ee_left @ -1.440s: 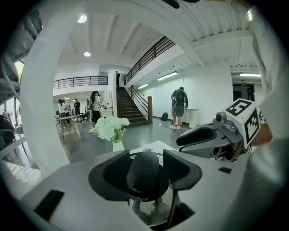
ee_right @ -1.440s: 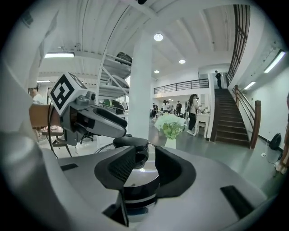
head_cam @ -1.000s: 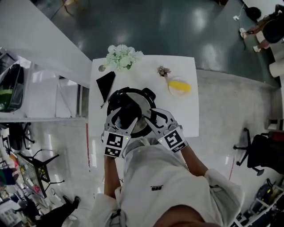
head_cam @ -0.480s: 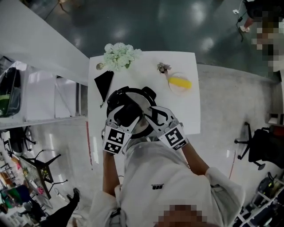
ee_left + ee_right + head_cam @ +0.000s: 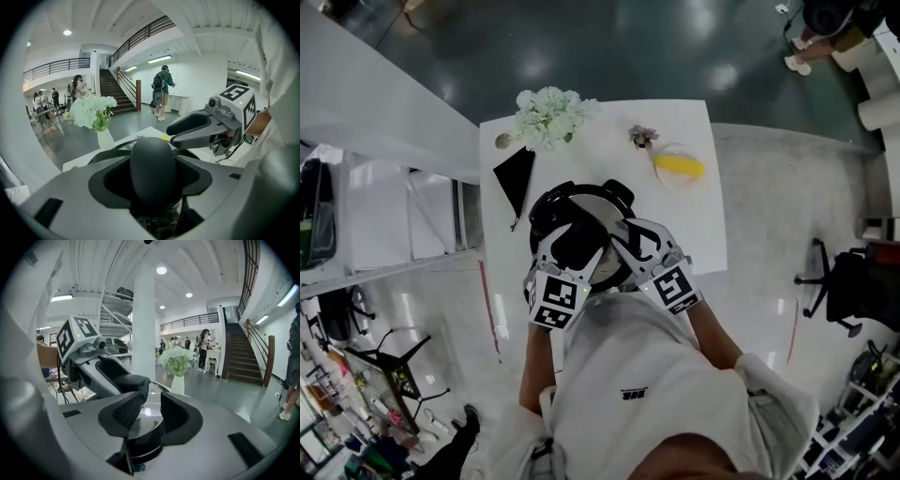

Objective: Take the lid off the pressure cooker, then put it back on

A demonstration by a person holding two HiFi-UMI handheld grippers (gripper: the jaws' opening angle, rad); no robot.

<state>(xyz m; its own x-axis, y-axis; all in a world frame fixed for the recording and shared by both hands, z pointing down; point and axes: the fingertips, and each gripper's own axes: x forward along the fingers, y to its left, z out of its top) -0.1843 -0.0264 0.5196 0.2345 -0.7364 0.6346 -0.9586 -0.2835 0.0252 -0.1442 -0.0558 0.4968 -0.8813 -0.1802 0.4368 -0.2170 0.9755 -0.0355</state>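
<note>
On the white table (image 5: 698, 225): I count one pressure cooker (image 5: 542, 211), one bunch of pale flowers (image 5: 548, 117), one black pouch (image 5: 517, 173), one dish (image 5: 660, 182) holding one yellow item (image 5: 680, 167), and one small dried sprig (image 5: 642, 138).
Cooker position: near edge of the table, left of centre, just in front of the person.
Lid (image 5: 606, 269): one, steel, seated on the cooker.
Handle (image 5: 576, 242): one, black and rounded, lying across the top of the lid.
Grippers: two, both over the lid, side by side, their marker cubes toward the person.
Changed since a second ago: I see the lid has not left the cooker. Flowers, pouch, dish and sprig keep their places. Both grippers keep about the same spots. The left jaws have just been closing, with the handle between them.
Left gripper (image 5: 152, 173): about half open, clasped round the handle. As far as my feed shows, the pads lie against its sides.
Right gripper (image 5: 151, 399): jaws a little apart, holding nothing that I can make out. The lid's shiny steel shows in the gap, and I cannot tell whether the pads touch it.
</note>
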